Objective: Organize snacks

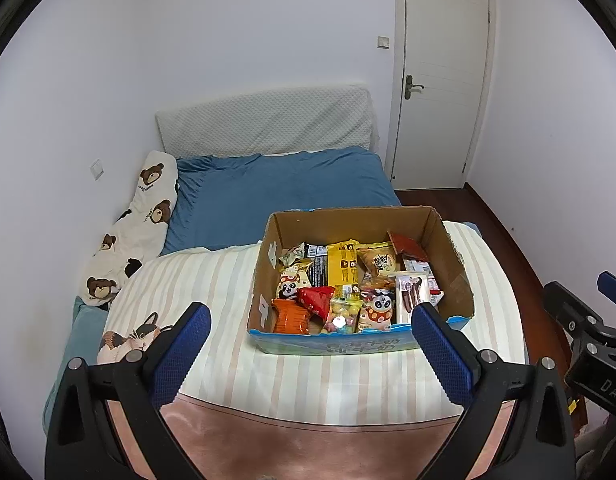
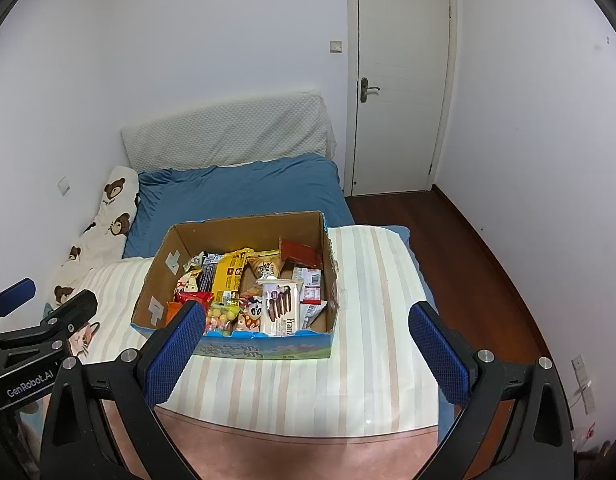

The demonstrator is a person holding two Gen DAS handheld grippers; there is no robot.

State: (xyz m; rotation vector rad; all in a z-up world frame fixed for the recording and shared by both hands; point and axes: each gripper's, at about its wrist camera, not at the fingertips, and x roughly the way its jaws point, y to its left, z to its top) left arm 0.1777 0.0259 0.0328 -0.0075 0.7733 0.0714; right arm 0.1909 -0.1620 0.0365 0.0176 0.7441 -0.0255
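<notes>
A cardboard box with a blue printed front stands on the striped cloth. It holds several snack packs: a yellow packet, a red packet, a candy bag, panda packs and a chocolate biscuit pack. My left gripper hovers open just in front of the box, holding nothing. My right gripper is open too, near the box's front right side, also holding nothing.
The striped cloth covers a table at the foot of a bed with a blue sheet. A bear-print pillow lies at left. A white door and wooden floor are at right.
</notes>
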